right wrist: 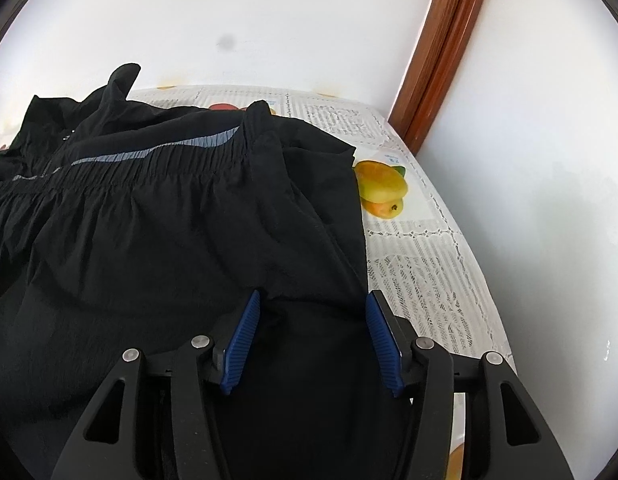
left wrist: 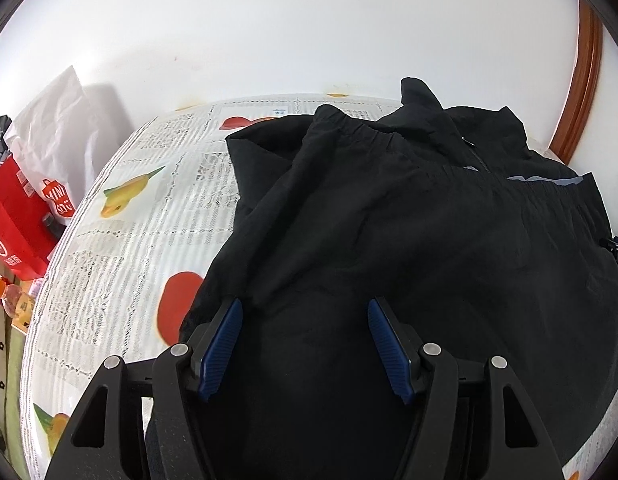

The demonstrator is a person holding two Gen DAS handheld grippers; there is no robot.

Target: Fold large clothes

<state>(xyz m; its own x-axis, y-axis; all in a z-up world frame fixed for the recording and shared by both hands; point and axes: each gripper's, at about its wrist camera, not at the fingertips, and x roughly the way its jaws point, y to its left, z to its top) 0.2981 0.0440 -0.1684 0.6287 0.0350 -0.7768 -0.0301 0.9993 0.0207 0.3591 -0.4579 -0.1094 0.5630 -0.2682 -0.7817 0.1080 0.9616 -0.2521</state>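
A large black jacket (left wrist: pixel 409 232) with an elastic hem and a grey reflective stripe (right wrist: pixel 157 152) lies spread and partly folded on a table with a fruit-print lace cloth (left wrist: pixel 121 240). It also fills the right wrist view (right wrist: pixel 169 248). My left gripper (left wrist: pixel 305 308) is open, its blue pads just above the near left part of the black fabric. My right gripper (right wrist: pixel 313 300) is open over the near right part, close to the jacket's right edge. Neither holds any cloth.
A white wall rises behind the table. A brown wooden door frame (right wrist: pixel 441 48) stands at the back right. Left of the table are a red box (left wrist: pixel 13 216), a white shopping bag (left wrist: pixel 49 152) and an orange-capped bottle (left wrist: pixel 13 300). The table's right edge (right wrist: pixel 481 280) runs near the wall.
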